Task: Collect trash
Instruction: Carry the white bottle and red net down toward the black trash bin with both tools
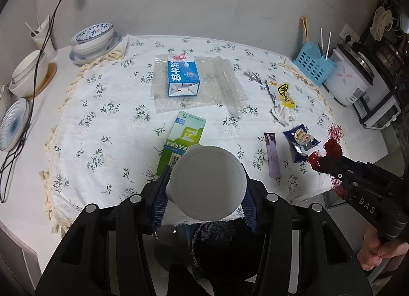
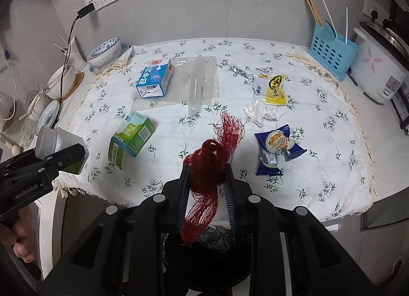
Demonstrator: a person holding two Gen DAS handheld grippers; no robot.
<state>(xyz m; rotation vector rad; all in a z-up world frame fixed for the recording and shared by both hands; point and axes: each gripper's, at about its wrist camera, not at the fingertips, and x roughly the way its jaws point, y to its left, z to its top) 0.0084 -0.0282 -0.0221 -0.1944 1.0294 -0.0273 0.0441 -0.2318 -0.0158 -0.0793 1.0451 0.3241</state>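
Red plastic mesh netting (image 2: 208, 168) is pinched in the right gripper (image 2: 207, 188), low centre of frame; the left gripper (image 1: 204, 191) clamps a white plastic cup (image 1: 208, 181). Both hang over the black-lined bin (image 2: 219, 239) below the desk (image 2: 332, 193). Netting could snag on the pads when released.

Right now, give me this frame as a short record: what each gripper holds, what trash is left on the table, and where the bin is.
left gripper: shut on white cup
right gripper: shut on red net
left on tablecloth: blue carton, green carton, bubble wrap, yellow wrapper, tissue, blue wrapper
bin: black-lined, below the near table edge, under both grippers
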